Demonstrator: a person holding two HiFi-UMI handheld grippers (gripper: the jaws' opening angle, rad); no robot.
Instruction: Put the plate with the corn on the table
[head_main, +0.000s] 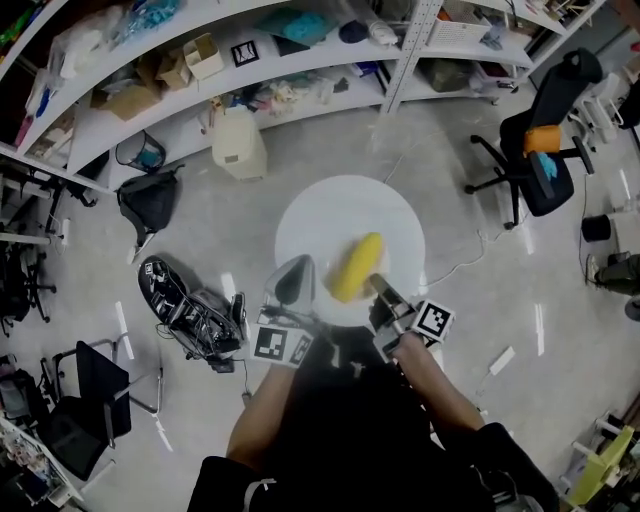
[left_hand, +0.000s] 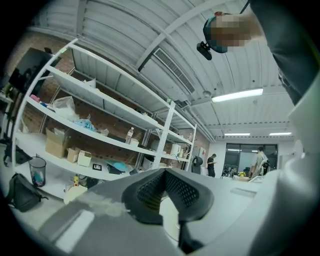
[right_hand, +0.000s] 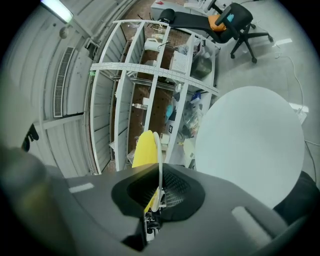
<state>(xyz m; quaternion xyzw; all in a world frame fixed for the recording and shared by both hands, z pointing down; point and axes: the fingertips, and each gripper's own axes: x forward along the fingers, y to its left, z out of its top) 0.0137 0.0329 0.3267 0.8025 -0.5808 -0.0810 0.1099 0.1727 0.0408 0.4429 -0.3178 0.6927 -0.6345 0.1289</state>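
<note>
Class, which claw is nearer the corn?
Right. The right claw grips the plate by its rim, right beside the corn. The left claw hangs left of the corn, with a gap between them.

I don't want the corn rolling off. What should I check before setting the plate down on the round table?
1. Right gripper clamped on the thin white plate's rim: ok.
2. Yellow corn cob lying on the plate: ok.
3. Plate above the round white table: ok.
4. Landing spot on the tabletop bare: ok.
5. Left gripper, jaws together, supporting the plate: cannot tell.
6. Plate held level: cannot tell.
</note>
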